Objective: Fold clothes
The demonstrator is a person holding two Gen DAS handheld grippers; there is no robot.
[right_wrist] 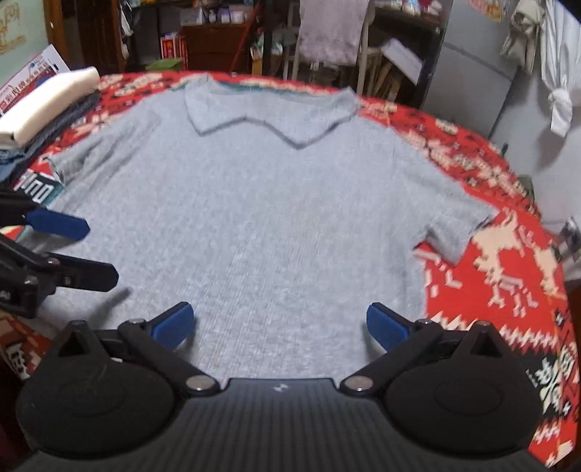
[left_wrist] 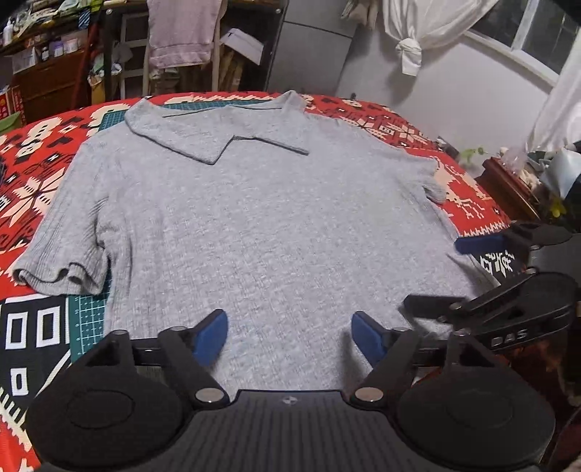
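A grey ribbed polo shirt [left_wrist: 247,218] lies flat and face up on the table, collar at the far side and both short sleeves spread out. My left gripper [left_wrist: 289,334] hovers open over the shirt's near hem, with nothing between its blue pads. In the right wrist view the same shirt [right_wrist: 276,218] fills the middle, and my right gripper [right_wrist: 280,325] is open above the hem too. Each gripper shows in the other's view: the right gripper [left_wrist: 446,274] at the right edge, the left gripper [right_wrist: 96,250] at the left edge.
A red patterned cloth [left_wrist: 32,174] covers the table, with a green cutting mat [left_wrist: 87,319] under the shirt. A stack of folded clothes [right_wrist: 47,101] sits at the far left corner. Shelves, a chair with a pink garment [left_wrist: 181,32] and a knotted white curtain [left_wrist: 410,51] stand behind.
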